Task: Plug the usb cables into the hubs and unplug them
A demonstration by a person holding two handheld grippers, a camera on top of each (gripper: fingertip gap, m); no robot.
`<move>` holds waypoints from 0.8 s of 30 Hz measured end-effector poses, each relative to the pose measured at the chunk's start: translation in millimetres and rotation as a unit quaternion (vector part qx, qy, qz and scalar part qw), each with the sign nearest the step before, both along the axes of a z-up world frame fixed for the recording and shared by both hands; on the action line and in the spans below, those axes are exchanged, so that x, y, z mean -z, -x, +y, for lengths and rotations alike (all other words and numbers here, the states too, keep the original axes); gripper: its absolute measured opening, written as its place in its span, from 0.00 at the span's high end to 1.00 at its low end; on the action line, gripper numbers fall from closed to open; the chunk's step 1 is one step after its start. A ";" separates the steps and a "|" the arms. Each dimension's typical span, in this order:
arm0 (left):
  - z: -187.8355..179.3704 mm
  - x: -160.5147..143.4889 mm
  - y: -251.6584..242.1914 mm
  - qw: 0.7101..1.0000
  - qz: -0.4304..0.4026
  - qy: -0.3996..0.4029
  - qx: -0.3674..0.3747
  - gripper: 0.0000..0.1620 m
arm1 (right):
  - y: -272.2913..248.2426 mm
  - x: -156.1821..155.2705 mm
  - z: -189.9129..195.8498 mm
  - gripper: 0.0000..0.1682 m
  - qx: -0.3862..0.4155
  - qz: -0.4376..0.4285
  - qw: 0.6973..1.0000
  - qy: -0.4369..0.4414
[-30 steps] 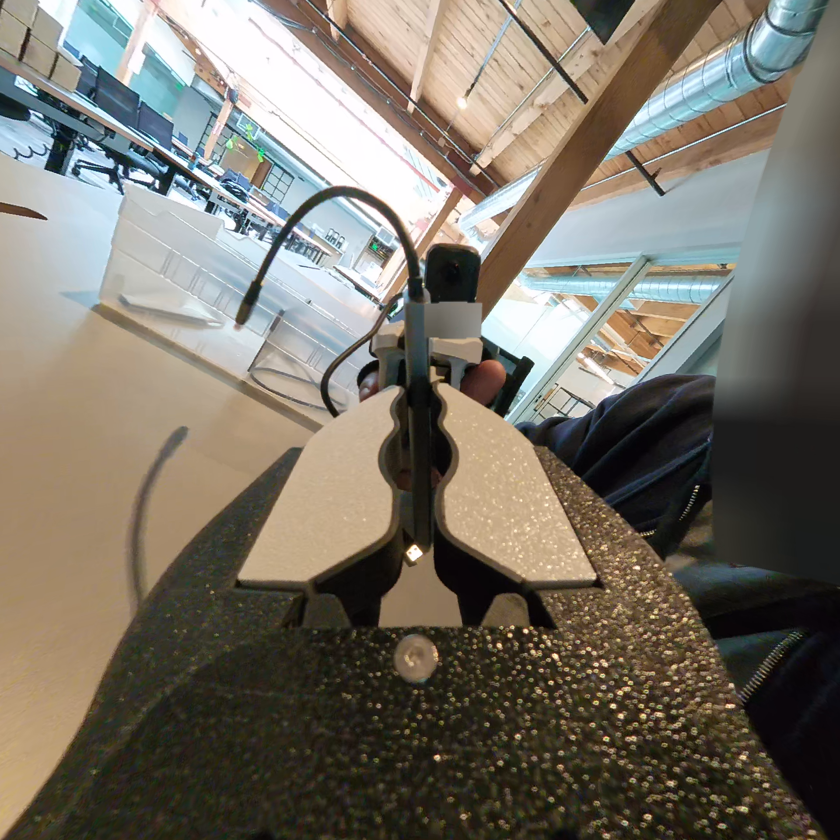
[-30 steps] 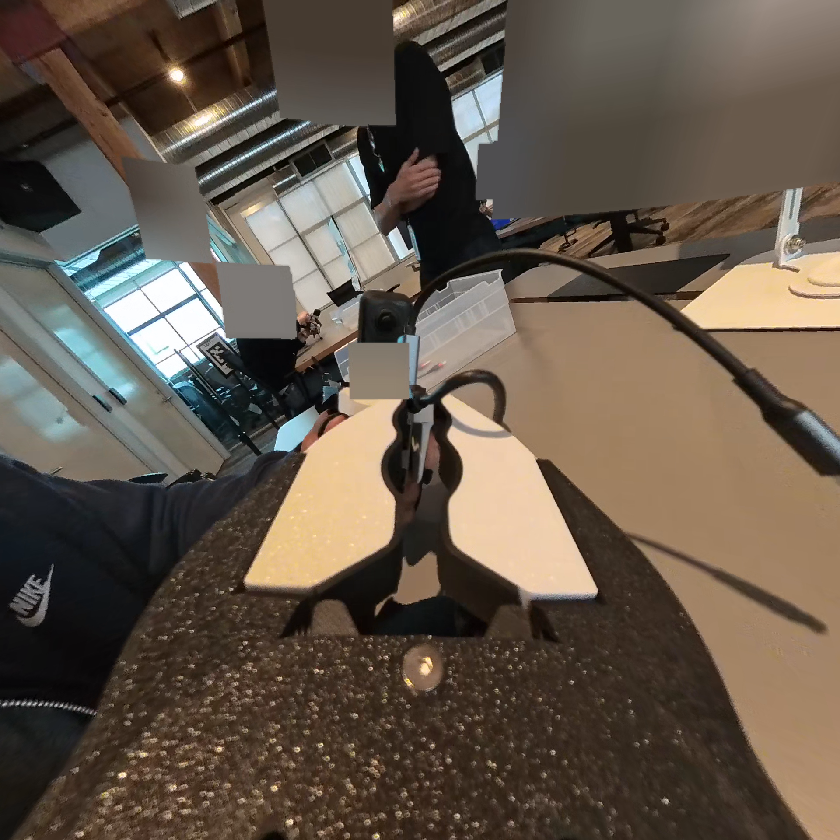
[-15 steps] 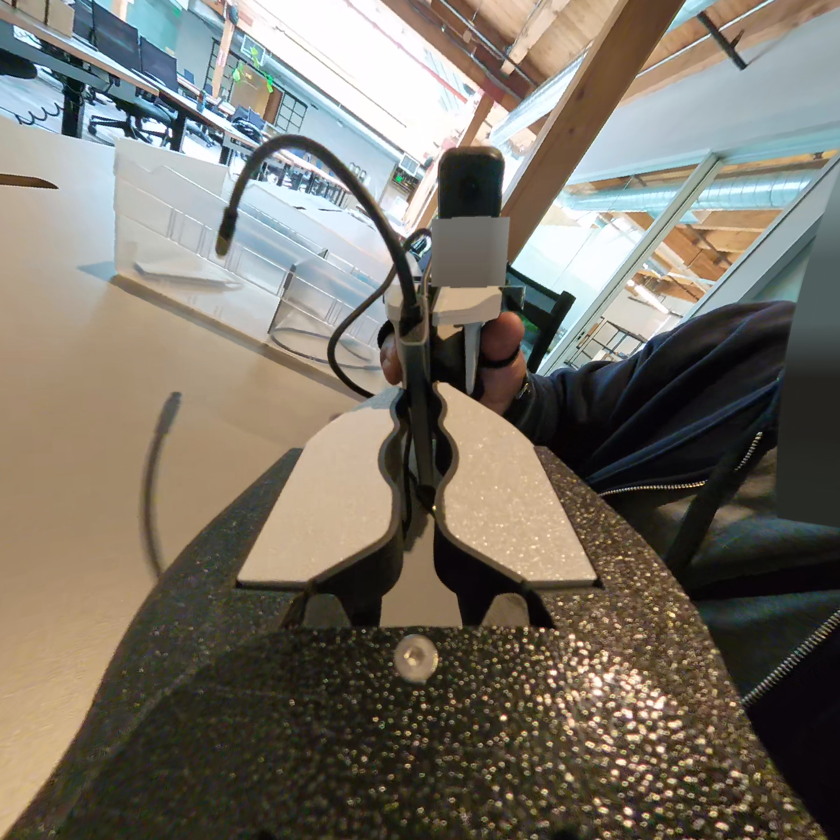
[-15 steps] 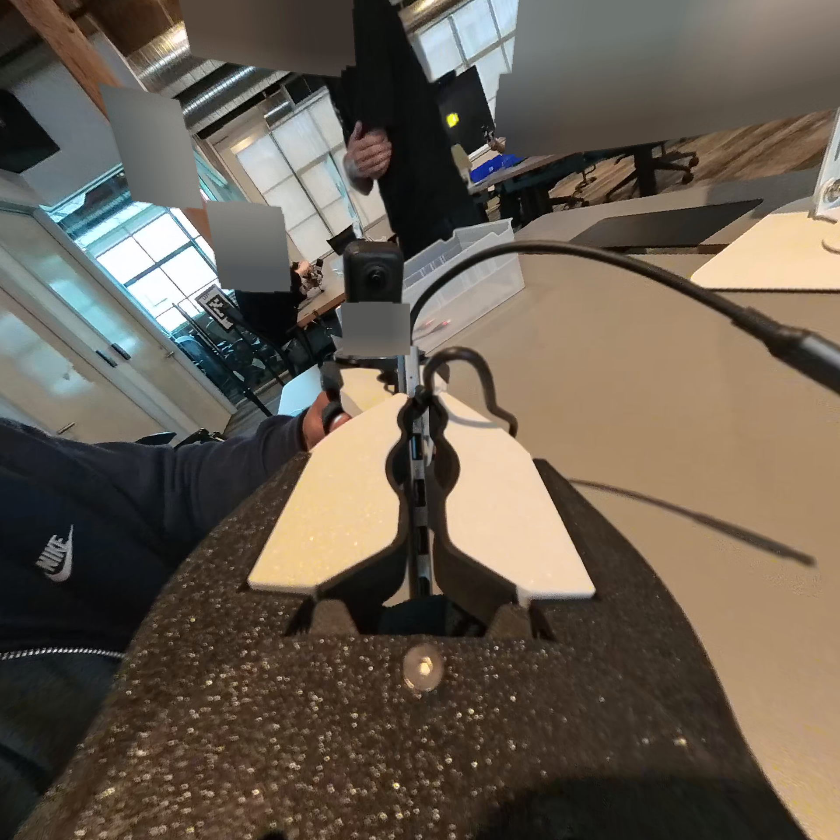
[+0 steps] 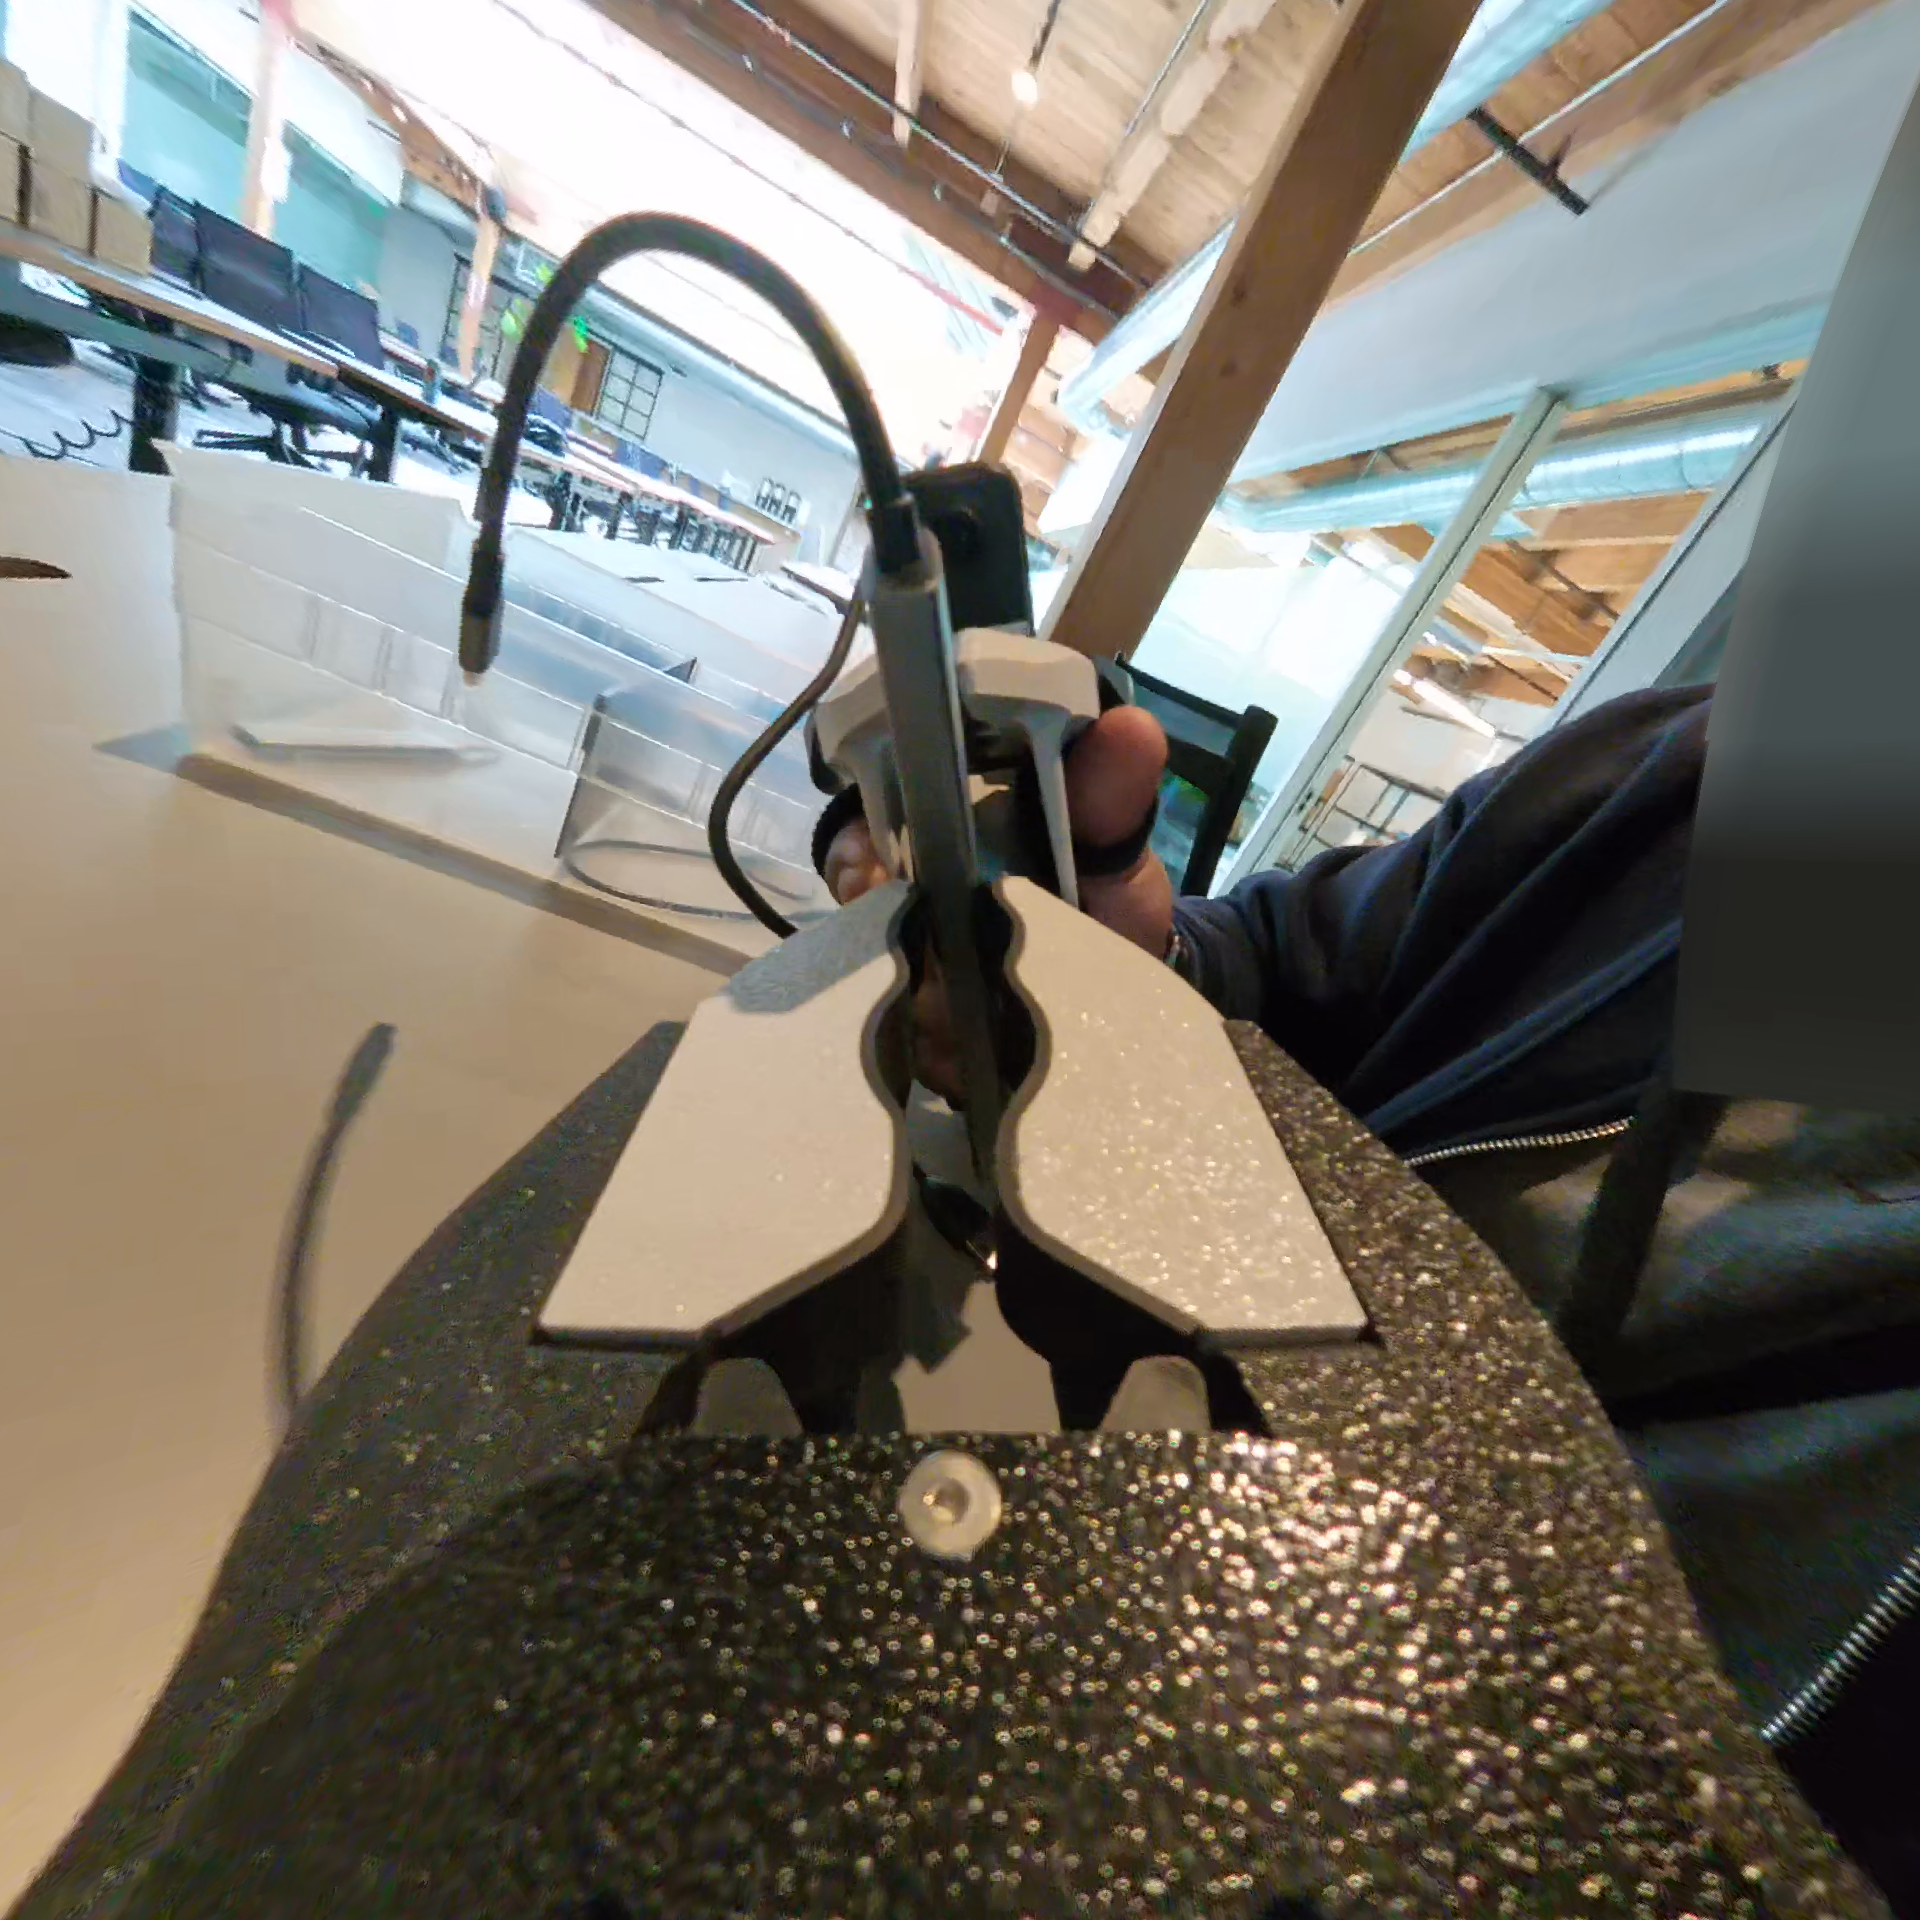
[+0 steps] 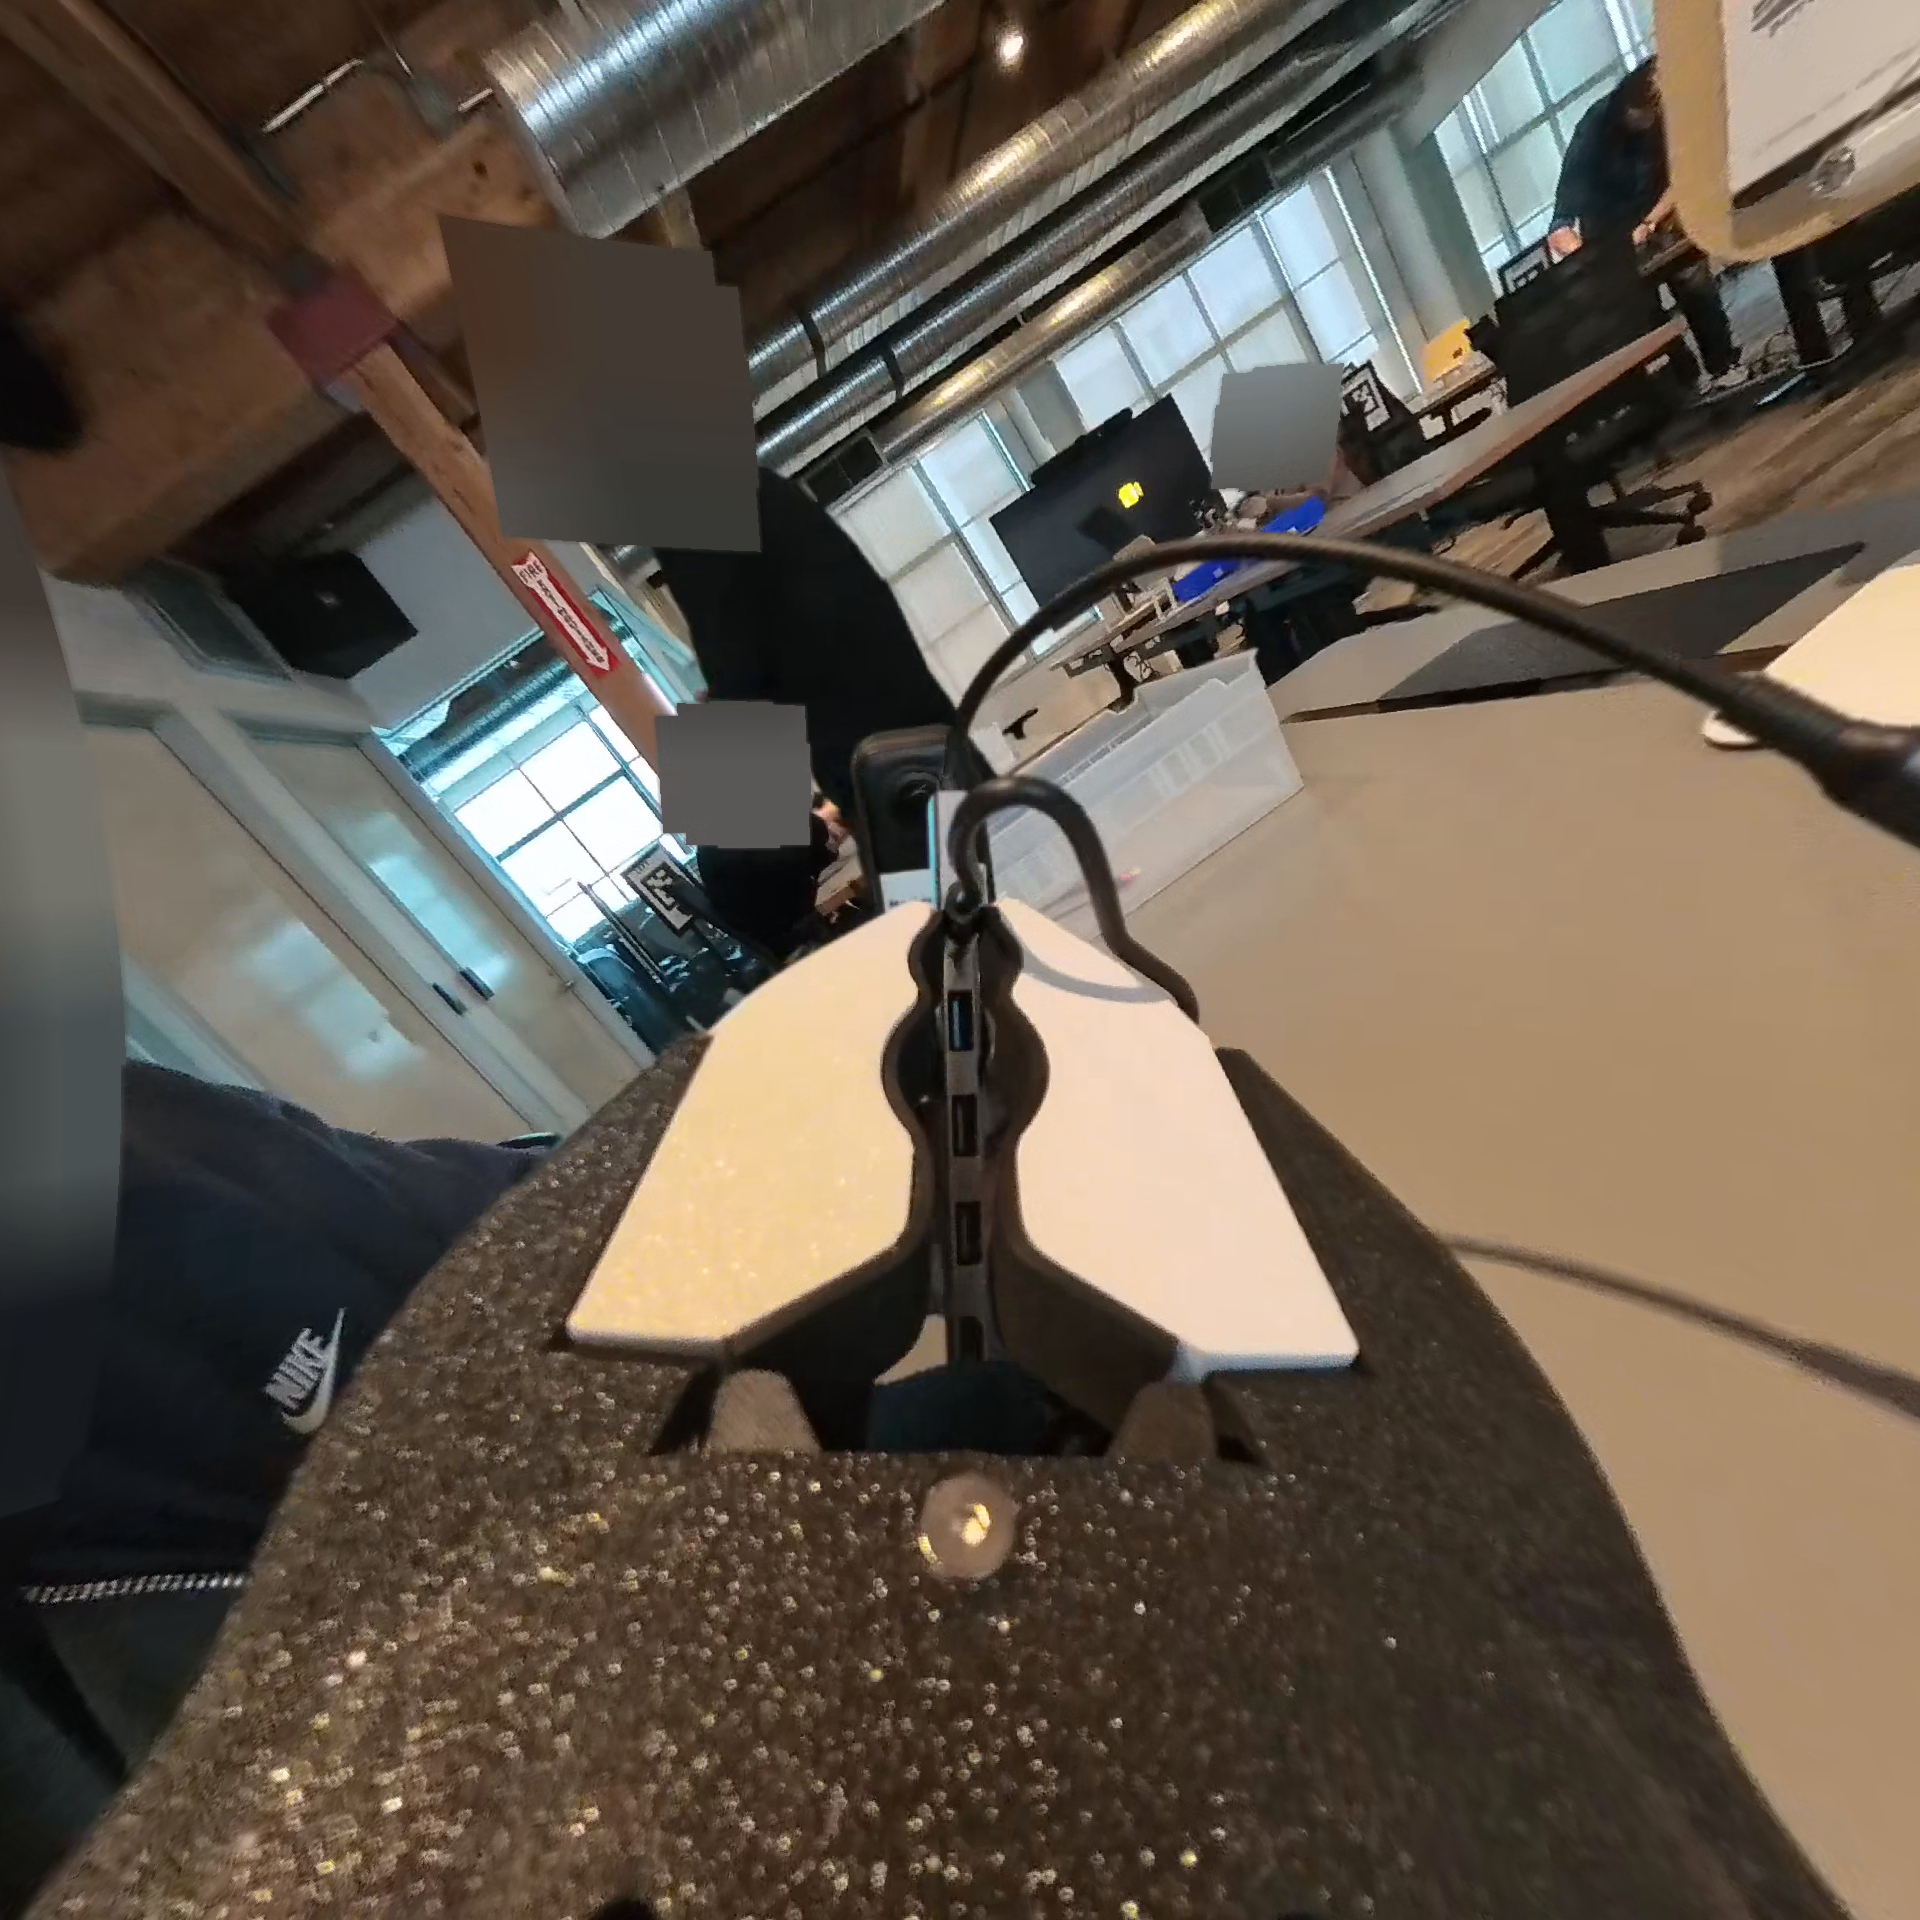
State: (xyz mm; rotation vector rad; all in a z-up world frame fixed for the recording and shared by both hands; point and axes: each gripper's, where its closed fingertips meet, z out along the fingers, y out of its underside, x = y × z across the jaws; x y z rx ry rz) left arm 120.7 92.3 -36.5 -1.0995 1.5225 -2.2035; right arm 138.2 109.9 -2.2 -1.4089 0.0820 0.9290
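Left gripper: nearly closed, fingers pinching the lower end of a thin grey hub seen edge-on.
Right gripper: narrowed the same way onto a hub edge (from the left wrist view it sits at the far end of that grey bar, held by a hand).
Where the hub is: in the air above the table, spanning the gap between my two tools; I cannot tell whether the two views show one hub or two.
Change in the left view: half a second ago the hub stood straight between my fingers; now its top leans left, and the right gripper sits a little lower and closer.
Change in the right view: the camera has tipped upward, so more ceiling shows and the hub's edge lies longer between the fingers.
Hubs counted: one in each view.
Ports counted: four along the edge facing the right camera, the farthest one blue.
Cables counted: two, a thick cable arching up from the hub's top, and a thin cable looping down beside it.
Loose plug: one, hanging in the air at the thick cable's free end, plugged into nothing; in the right view it is at the frame's right edge.
Clear bins: at least two on the table beyond, well apart from the hub.
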 end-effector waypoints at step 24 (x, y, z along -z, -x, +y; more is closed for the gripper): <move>17.2 -2.4 0.1 0.999 0.016 0.041 -0.018 0.94 | 4.9 -4.4 -5.9 0.86 -0.046 -0.047 0.998 0.000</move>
